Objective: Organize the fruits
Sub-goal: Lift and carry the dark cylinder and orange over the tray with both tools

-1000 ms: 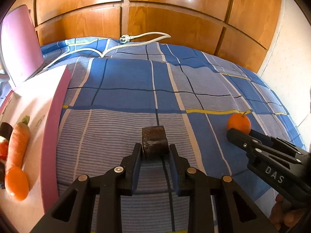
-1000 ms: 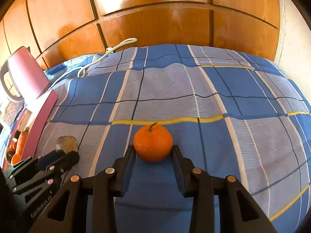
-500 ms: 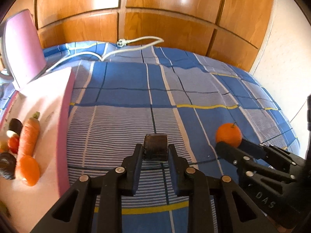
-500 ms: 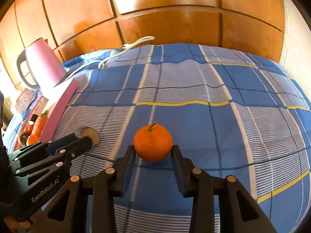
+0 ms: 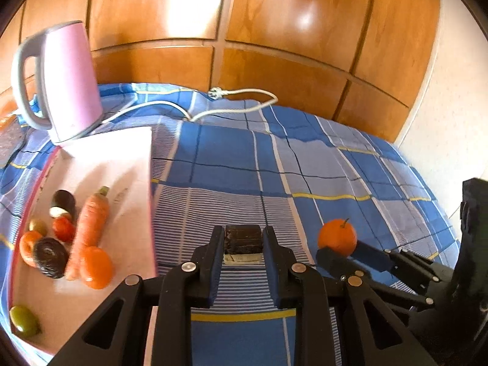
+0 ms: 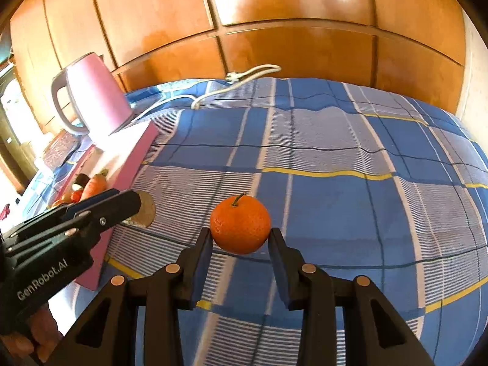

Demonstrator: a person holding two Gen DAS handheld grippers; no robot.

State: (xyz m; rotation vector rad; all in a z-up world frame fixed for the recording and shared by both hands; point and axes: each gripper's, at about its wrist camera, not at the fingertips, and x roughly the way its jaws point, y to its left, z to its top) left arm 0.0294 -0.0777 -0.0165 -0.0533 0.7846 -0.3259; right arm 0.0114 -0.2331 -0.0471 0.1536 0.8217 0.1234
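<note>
On left claw (image 6: 134, 206): "GenRobot.AI" (white lettering).

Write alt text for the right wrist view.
The black right gripper grips a round orange tangerine above a blue plaid bedspread. At left, the black left gripper holds a dark brown round piece near a pink tray of produce and a pink kettle.

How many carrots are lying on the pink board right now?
1. The carrot lies lengthwise on the pink board, beside the other produce; more could be hidden past the board's left edge.
</note>
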